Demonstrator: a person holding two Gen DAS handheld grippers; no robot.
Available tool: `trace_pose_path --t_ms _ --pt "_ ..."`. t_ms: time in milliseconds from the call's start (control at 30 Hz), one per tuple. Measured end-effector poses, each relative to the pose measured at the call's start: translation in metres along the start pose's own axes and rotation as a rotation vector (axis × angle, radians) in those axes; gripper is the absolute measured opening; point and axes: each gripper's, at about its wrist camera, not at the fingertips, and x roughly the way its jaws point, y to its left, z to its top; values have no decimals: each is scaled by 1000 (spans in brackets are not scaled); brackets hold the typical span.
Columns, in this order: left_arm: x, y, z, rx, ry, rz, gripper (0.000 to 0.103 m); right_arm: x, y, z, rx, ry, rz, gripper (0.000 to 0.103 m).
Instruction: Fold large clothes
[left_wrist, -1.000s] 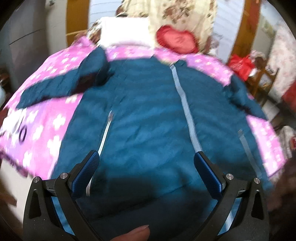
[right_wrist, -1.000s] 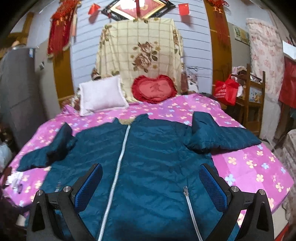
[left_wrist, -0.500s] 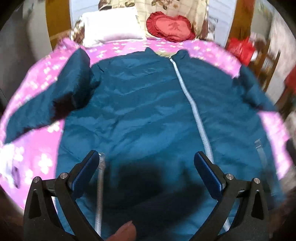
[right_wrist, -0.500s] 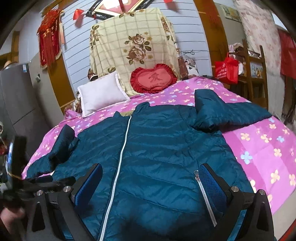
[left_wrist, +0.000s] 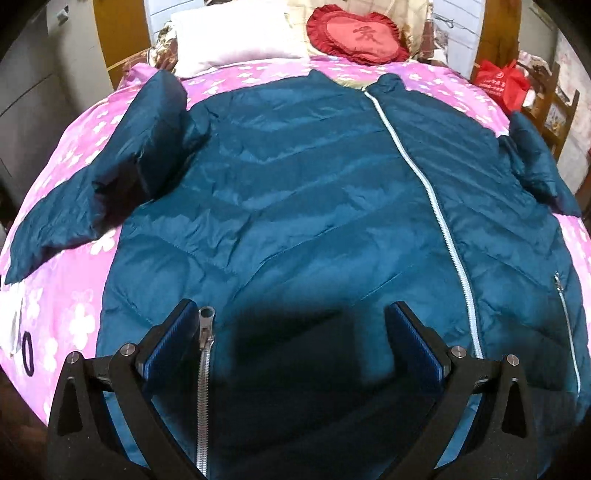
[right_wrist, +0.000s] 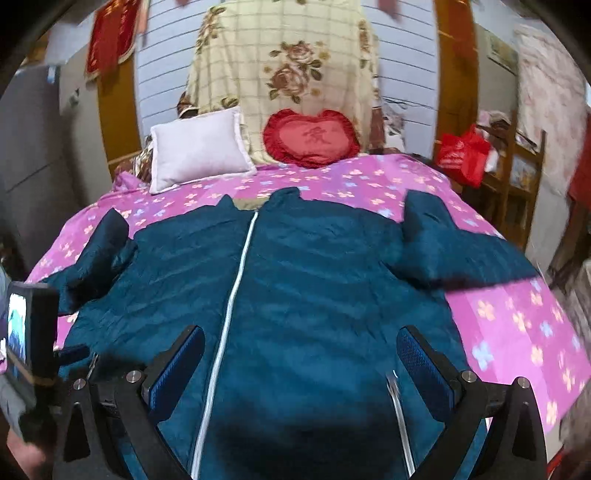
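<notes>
A teal jacket (left_wrist: 314, 206) lies front-up lengthwise on a pink bedspread (right_wrist: 517, 314), collar toward the pillows. Left gripper (left_wrist: 291, 339) and right gripper (right_wrist: 301, 362) hover with jaws spread, empty.

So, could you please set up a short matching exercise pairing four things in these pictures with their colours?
Things:
1. jacket
2. heart-shaped cushion
3. bedspread
4. square pillow

Colours:
A. pink with flowers
B. pale, near white
C. dark teal
D. red

Pairs: 1-C, 2-D, 3-A, 4-B
</notes>
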Motion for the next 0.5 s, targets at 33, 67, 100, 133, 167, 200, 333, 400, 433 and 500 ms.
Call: trace_pose_path --t_ms 33,67,100,133,167,200,333,400,433,500 --pt "0 -1 0 -1 0 1 102 12 1 2 12 9 27 103" --pt "0 -1 0 -5 -5 5 102 19 0 1 21 18 35 103" --pt "-2 0 -1 -9 -12 12 102 28 -3 -3 41 31 36 103" --pt "-5 0 -1 -13 -26 22 102 34 -7 -12 80 37 32 103" --pt "-9 2 -1 -21 -48 26 102 38 -13 -23 125 44 39 103" --pt "-14 4 -2 -32 -70 33 102 41 -16 -26 149 60 44 103" --pt "-26 7 -4 -47 -123 64 102 38 -19 -26 174 55 66 103" --pt "-30 6 -5 -42 -139 74 102 34 -15 -26 162 45 62 103" --pt "-31 6 -5 -39 -139 76 102 34 -14 -26 159 41 59 103" --pt "-38 3 -7 -26 -135 70 102 33 -14 -26 158 36 57 103"
